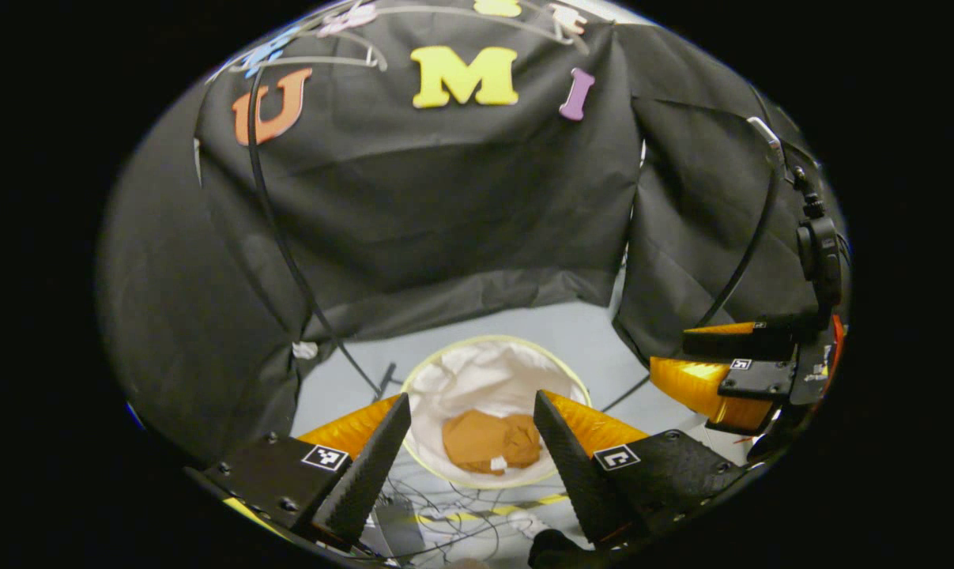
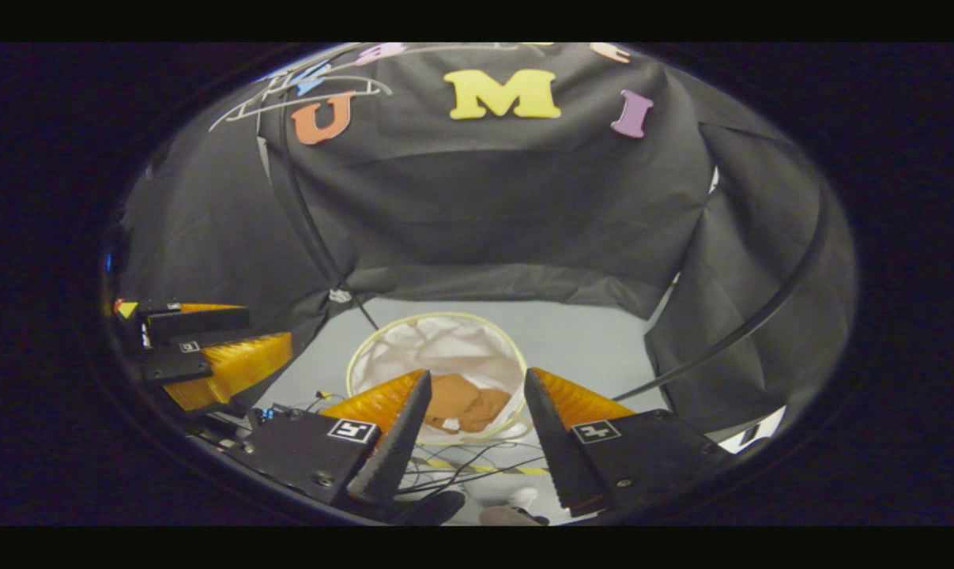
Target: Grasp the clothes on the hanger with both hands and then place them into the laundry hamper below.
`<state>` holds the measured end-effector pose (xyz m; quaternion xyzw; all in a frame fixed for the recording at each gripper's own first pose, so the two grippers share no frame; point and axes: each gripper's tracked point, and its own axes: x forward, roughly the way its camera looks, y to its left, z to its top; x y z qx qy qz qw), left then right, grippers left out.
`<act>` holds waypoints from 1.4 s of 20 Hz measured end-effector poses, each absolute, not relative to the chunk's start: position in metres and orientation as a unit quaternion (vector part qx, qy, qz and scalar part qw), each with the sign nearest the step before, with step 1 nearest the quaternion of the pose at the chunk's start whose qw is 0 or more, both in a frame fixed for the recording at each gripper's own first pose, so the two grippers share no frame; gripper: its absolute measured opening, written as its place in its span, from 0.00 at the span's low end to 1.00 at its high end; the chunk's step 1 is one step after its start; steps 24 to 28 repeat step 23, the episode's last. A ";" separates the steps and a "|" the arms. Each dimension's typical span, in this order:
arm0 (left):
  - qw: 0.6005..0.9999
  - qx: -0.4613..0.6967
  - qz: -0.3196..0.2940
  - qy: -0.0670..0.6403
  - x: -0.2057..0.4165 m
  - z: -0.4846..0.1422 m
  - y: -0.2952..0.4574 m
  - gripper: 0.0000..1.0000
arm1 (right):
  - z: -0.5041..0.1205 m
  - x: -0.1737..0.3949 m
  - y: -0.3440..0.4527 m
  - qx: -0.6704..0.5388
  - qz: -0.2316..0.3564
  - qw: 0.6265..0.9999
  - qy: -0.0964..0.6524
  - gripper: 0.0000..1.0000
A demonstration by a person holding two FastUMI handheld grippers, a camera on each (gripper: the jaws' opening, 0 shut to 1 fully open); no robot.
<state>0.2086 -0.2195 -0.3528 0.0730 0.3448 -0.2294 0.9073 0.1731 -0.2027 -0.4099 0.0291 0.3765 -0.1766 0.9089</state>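
Note:
The round laundry hamper (image 1: 488, 339) with a white lining stands on the grey floor below me. A crumpled brown garment (image 1: 488, 444) lies at its bottom. My left gripper (image 1: 470, 397) hangs open above the hamper with nothing between its fingers. In the left gripper view the right gripper (image 1: 670, 353) hovers at the right edge, apart from the hamper. In the right gripper view my right gripper (image 2: 477, 374) is open and empty over the hamper (image 2: 437, 316), with the brown garment (image 2: 465, 403) seen between its fingers. The left gripper (image 2: 231, 348) shows at the left edge there.
A bare wire hanger (image 1: 322, 62) hangs high on the black cloth wall. A black cable (image 1: 279, 237) runs down the wall to the floor. Loose cables (image 1: 453, 506) and a yellow-and-black tape strip (image 1: 484, 512) lie on the floor in front of the hamper.

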 end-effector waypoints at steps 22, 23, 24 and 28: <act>0.986 0.023 -0.165 0.012 0.163 -0.008 -0.267 0.94 | -0.054 0.065 -0.215 -0.025 -0.131 0.989 0.056 1.00; 0.988 0.024 -0.151 0.007 0.155 -0.006 -0.263 0.94 | -0.053 0.059 -0.214 -0.028 -0.131 0.990 0.051 1.00; 0.988 0.024 -0.151 0.007 0.155 -0.006 -0.263 0.94 | -0.053 0.059 -0.214 -0.028 -0.131 0.990 0.051 1.00; 0.988 0.024 -0.151 0.007 0.155 -0.006 -0.263 0.94 | -0.053 0.059 -0.214 -0.028 -0.131 0.990 0.051 1.00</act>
